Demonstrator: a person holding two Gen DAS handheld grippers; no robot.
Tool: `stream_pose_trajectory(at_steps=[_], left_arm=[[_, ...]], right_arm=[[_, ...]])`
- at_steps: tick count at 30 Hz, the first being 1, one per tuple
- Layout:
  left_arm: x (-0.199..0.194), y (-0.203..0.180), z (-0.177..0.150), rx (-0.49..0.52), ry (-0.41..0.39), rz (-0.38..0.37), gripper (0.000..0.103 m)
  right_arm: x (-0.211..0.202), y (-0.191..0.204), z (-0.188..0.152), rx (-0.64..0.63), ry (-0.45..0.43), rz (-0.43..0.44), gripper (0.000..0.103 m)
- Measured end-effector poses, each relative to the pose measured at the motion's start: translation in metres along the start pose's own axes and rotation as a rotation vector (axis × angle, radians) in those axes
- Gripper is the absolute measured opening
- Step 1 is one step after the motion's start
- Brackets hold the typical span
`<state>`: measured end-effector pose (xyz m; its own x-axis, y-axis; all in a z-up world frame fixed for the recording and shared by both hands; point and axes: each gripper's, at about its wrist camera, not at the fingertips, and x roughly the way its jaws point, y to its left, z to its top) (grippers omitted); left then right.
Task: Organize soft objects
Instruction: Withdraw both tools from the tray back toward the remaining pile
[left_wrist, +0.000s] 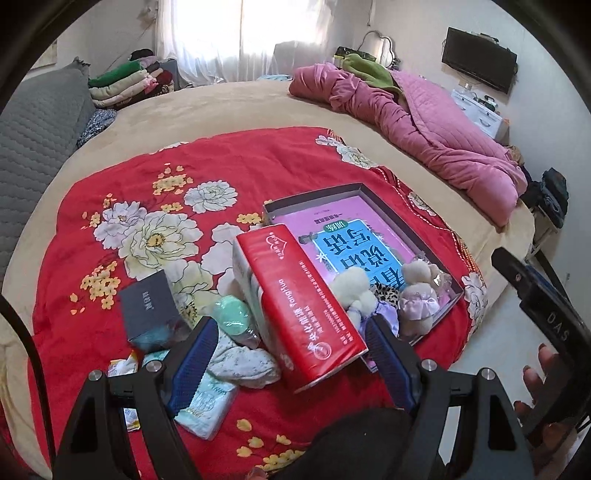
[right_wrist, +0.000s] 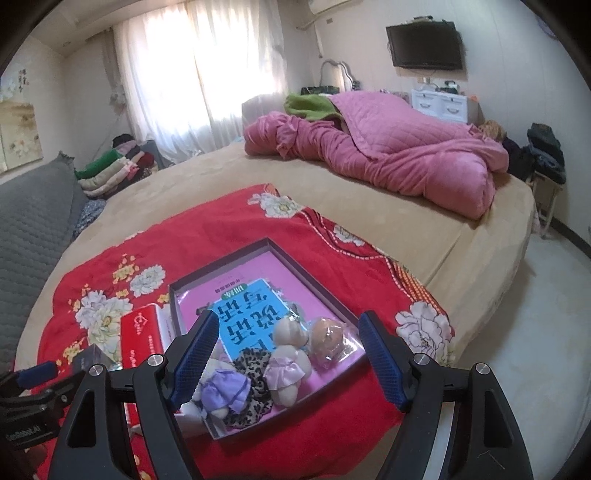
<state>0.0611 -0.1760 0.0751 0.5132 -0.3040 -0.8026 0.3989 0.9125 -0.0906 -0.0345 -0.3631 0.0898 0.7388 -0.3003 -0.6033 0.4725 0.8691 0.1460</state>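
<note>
A shallow grey tray (left_wrist: 369, 190) (right_wrist: 218, 278) with a pink and blue printed sheet in it lies on the red flowered blanket (left_wrist: 129, 177) (right_wrist: 110, 266). At its near end sit a cream doll in purple (right_wrist: 221, 391), a leopard-print scrunchie (right_wrist: 251, 369), a doll in pink (right_wrist: 284, 369) and a wrapped beige ball (right_wrist: 327, 338). A red tissue box (left_wrist: 303, 306) (right_wrist: 140, 332) rests tilted beside the tray. My left gripper (left_wrist: 291, 323) stands open over it, pads clear of its sides. My right gripper (right_wrist: 286, 321) hangs open above the dolls.
On the blanket by the left gripper lie a dark grey box (left_wrist: 147, 306), a wrapped mint ball (left_wrist: 232, 317), a white patterned cloth (left_wrist: 243, 362) and a tissue pack (left_wrist: 207, 410). A pink quilt (right_wrist: 388, 158) lies at the far side of the bed; folded blankets (right_wrist: 110, 170) are stacked at back left.
</note>
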Motion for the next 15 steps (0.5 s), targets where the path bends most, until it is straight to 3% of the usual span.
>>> stream_pose_trajectory(at_steps=[15], left_arm=[[-0.031,0.033,-0.012,-0.024,-0.037,0.056,0.081]], right_arm=[[-0.031,0.043,0.007,-0.082,-0.039,0.049,0.079]])
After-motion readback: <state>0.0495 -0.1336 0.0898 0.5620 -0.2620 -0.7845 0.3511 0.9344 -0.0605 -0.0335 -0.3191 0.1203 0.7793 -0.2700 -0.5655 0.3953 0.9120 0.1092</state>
